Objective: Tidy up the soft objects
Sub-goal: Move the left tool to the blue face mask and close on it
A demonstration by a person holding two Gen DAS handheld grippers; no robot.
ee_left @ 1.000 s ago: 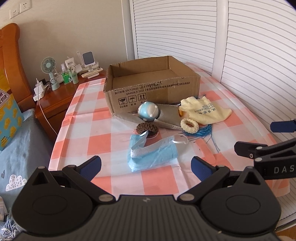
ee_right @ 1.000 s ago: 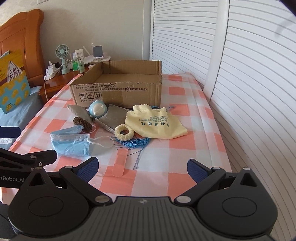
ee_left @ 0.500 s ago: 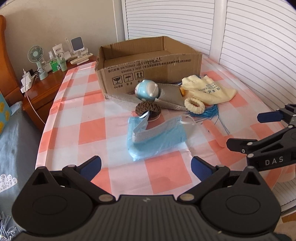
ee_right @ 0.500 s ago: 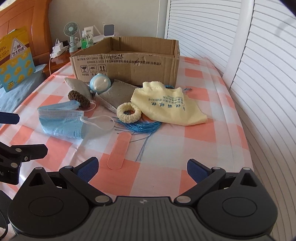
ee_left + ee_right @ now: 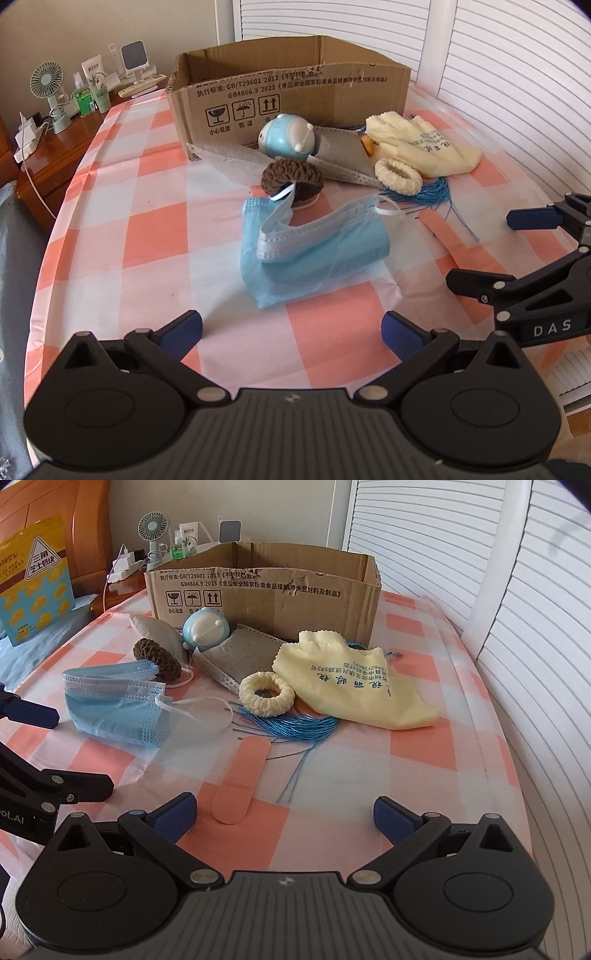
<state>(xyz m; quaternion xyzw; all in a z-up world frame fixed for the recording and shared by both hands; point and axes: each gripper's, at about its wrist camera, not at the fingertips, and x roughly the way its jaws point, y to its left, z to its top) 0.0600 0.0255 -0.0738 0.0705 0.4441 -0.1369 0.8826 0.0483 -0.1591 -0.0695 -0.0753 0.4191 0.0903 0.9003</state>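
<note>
While nothing visibly sits in the cardboard box [image 5: 266,590], you are hovering both wide-spread, empty grippers, left gripper [image 5: 291,328] and right gripper [image 5: 284,812], before the blue face mask [image 5: 314,247] and the other soft items.

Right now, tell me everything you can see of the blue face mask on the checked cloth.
The blue face mask is a pleated disposable one of thin non-woven fabric, lying crumpled and folded over on the checked tablecloth, nearest of the loose items to the left gripper, whose jaws stand open short of it. Its white-edged rim stands up in a ridge. A white ear loop trails towards the blue cord. Its far edge lies against the brown knitted ring. Neither gripper touches it.
</note>
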